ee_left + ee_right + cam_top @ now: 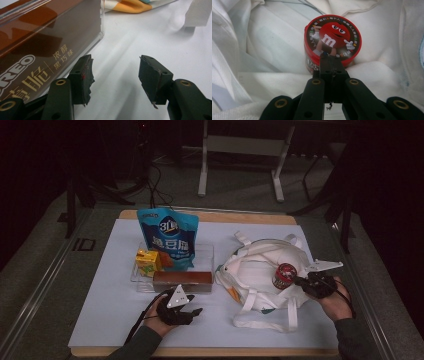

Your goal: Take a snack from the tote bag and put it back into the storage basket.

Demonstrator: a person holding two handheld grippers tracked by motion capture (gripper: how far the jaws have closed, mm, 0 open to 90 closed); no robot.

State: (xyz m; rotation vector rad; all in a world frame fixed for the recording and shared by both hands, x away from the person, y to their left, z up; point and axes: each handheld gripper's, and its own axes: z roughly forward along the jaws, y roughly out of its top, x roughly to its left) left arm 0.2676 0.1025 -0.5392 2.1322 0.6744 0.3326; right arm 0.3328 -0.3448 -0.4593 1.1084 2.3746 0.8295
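One white-covered surface (100, 320), one white canvas bag (255, 270) with one red M&M's tub (285, 276) resting on it, one clear tray (207, 255) holding three snacks, your right gripper (300, 281) fingers closed together, tips against the tub, your left gripper (192, 312) fingers apart, empty.

Wooden table (210, 216) carried a white sheet (115, 285) over most of its top. On the sheet sat a clear tray (136, 279) at left-centre, holding a blue pouch (169, 236), a yellow carton (147, 261) and a brown box (182, 279). A white cloth bag (250, 270) lay at right, straps spread out.
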